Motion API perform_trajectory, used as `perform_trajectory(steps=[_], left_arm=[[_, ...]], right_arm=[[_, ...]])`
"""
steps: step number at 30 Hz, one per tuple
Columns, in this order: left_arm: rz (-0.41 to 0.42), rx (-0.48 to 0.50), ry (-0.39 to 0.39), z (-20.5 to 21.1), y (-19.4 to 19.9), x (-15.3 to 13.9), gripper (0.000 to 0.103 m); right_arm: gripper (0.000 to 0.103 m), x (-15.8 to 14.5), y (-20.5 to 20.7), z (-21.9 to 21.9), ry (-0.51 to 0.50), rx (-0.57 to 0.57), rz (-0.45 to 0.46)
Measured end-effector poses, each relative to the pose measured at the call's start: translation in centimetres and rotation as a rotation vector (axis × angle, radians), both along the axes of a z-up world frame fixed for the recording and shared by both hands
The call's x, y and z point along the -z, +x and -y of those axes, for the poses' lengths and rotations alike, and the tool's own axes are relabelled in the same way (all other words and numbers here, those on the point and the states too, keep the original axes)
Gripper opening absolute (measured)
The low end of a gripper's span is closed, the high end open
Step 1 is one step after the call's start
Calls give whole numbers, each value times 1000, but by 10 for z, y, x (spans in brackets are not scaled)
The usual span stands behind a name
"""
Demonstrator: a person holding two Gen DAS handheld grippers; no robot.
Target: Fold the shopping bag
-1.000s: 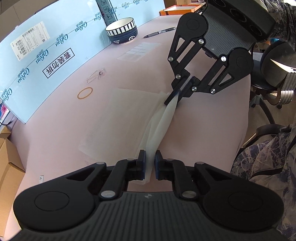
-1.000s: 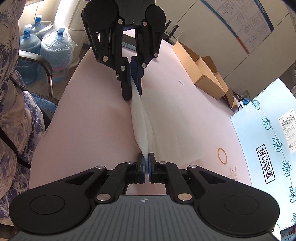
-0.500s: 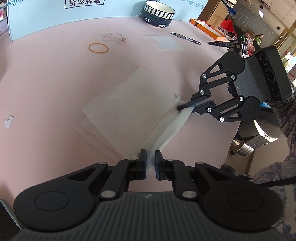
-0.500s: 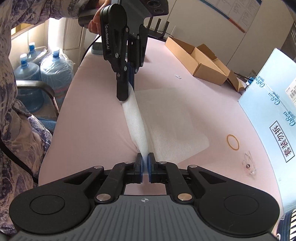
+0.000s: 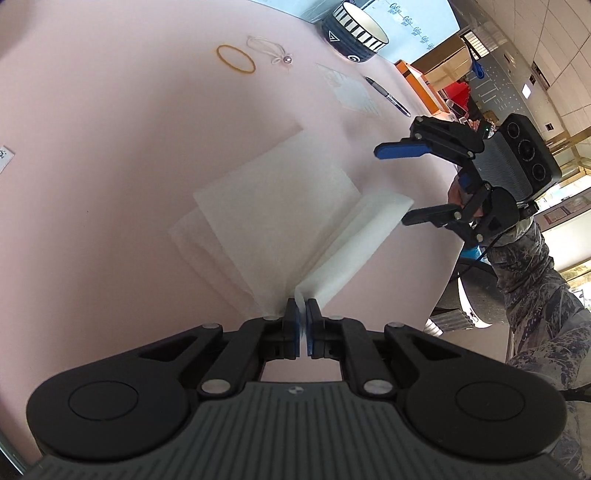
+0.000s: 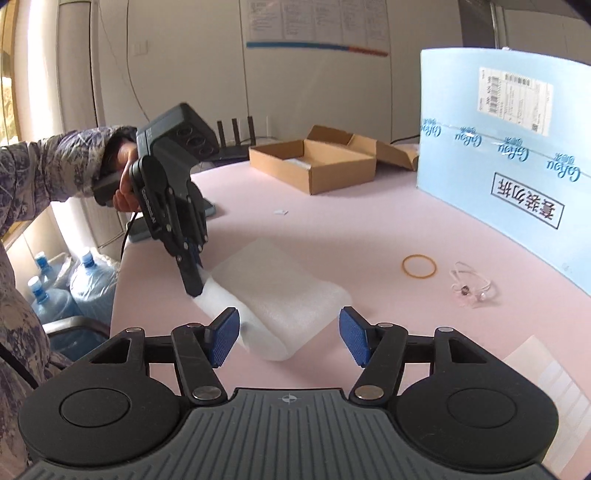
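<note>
Left gripper [image 5: 302,325] clamped on one corner of the white shopping bag [image 5: 280,221], a thin fold of the bag pinched upright between the blue pads [image 5: 293,328]; seen from the right wrist, same left gripper [image 6: 194,284] angled down onto the near-left end of the bag [image 6: 280,295], held by a hand [image 6: 123,192] in a patterned sleeve [image 6: 48,173]; most of the bag lying flat in layers on the pink table [image 5: 110,147], with one long edge lifted as a strip running from the left gripper toward the right one

Right gripper [image 6: 290,341] just been opening, jaws now parted wide, blue pads [image 6: 223,338] free of the bag; bag end lying between and just ahead of them, nearer the left-hand pad, not pressed by either; from the left wrist, right gripper [image 5: 391,188] hanging just past the far corner of the lifted strip, lower finger close beside that corner, upper finger well above it

Farther along the table: rubber band [image 5: 235,58], small clear trinket [image 5: 271,53], striped bowl [image 5: 354,33], pen [image 5: 388,96]; cardboard box [image 6: 314,158] and blue board [image 6: 517,158] beyond the bag in the right wrist view
</note>
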State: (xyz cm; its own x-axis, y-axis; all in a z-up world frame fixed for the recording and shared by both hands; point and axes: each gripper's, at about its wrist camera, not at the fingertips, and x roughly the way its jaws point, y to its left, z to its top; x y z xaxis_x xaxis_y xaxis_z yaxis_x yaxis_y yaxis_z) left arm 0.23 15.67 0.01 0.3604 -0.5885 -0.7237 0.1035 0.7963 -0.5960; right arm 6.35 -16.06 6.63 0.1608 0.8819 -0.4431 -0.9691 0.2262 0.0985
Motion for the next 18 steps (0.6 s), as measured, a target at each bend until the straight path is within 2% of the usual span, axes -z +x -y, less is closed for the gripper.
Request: perform_trajectory(steps=[1, 2, 4, 5, 8, 10, 11, 18], left_arm=[[-2, 0, -1, 0, 0, 0, 5], [-4, -1, -2, 0, 0, 0, 5], [-10, -2, -4, -1, 0, 0, 5], [-12, -2, -4, -3, -1, -1, 5], [-15, 0, -5, -6, 1, 0, 5], [-11, 1, 4, -5, 0, -1, 5], [-9, 0, 10, -4, 0, -2, 5], [8, 3, 39, -1, 0, -2, 5]], right_arm=[[55, -4, 0, 4, 30, 8, -12], [46, -8, -6, 9, 74, 10, -32], [20, -11, -20, 8, 96, -11, -39], [1, -12, -28, 6, 95, -33, -36], [1, -6, -54, -14, 13, -79, 30], [1, 1, -60, -28, -38, -53, 42], [1, 7, -58, -35, -78, -26, 45], [2, 28, -40, -53, -179, 80, 24]])
